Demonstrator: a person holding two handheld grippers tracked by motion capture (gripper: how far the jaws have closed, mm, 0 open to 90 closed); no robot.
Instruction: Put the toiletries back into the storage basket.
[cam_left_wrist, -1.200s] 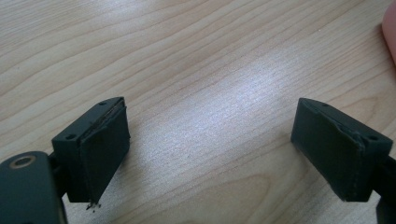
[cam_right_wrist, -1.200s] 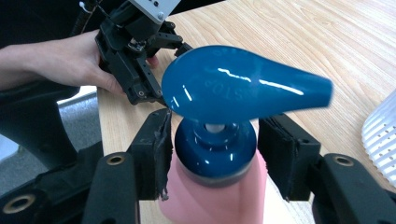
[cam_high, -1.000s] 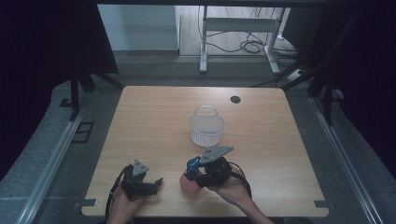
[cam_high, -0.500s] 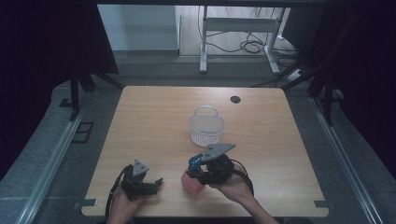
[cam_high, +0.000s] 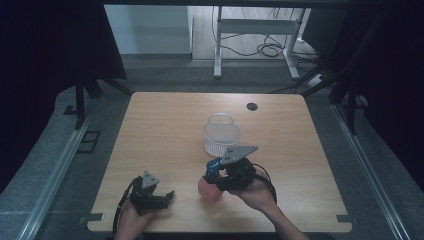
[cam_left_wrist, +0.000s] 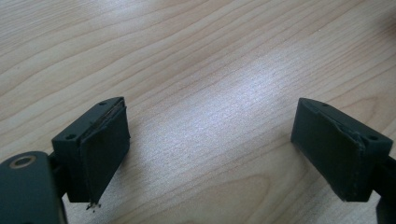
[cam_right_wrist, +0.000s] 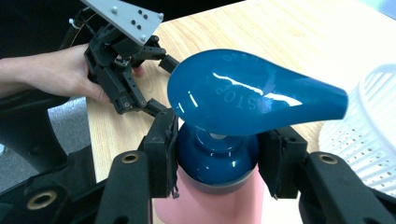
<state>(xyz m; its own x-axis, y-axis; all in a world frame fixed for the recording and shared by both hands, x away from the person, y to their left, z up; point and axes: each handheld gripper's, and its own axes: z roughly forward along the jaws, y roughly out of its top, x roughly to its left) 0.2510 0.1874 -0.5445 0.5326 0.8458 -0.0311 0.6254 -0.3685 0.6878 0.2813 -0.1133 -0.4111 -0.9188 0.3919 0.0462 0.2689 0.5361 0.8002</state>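
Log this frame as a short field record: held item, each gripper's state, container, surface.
held item: pink bottle with blue pump top
right gripper: shut on the bottle's blue collar, below the pump head
left gripper: open, nothing between the jaws, over bare wood
container: white basket, on the table just beyond the right gripper
surface: wooden table
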